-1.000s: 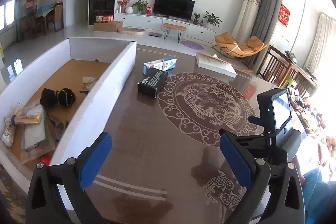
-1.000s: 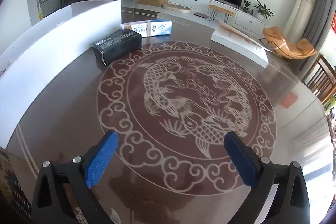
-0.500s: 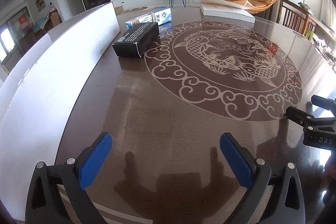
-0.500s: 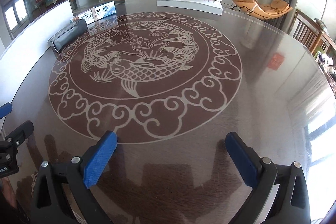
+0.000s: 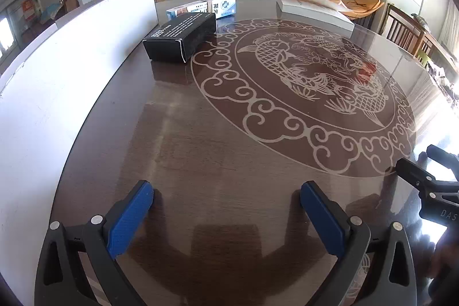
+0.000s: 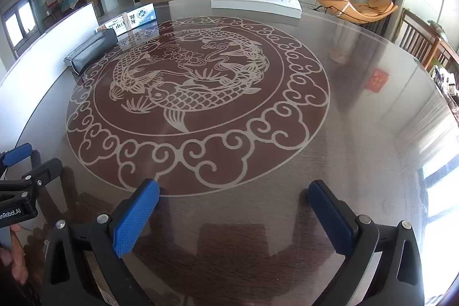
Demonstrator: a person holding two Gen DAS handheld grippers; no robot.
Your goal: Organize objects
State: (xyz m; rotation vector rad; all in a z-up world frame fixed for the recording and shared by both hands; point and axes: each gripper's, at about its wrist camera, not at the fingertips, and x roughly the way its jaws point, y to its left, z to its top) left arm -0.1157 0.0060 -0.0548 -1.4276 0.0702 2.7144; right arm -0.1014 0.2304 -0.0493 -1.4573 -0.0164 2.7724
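Observation:
A black box [image 5: 180, 36] lies on the dark round table [image 5: 229, 151] by the white wall of a big open box [image 5: 71, 53]. A blue-and-white carton [image 5: 206, 8] lies just behind it. Both also show in the right wrist view, the black box [image 6: 91, 52] and the carton [image 6: 132, 19] at far left. My left gripper [image 5: 226, 191] is open and empty, low over the near table edge. My right gripper [image 6: 233, 191] is open and empty beside it, to its right. The open box's inside is hidden.
A flat white box [image 5: 312, 9] lies at the table's far side, also in the right wrist view [image 6: 255, 2]. The fish pattern [image 6: 198, 76] fills the table's middle. Wooden chairs [image 6: 421, 42] stand at the right. The left gripper's tip [image 6: 20, 154] shows at the right view's left edge.
Both grippers have dropped low toward the table and turned right. The open box's contents have gone out of view. Both stay open and empty.

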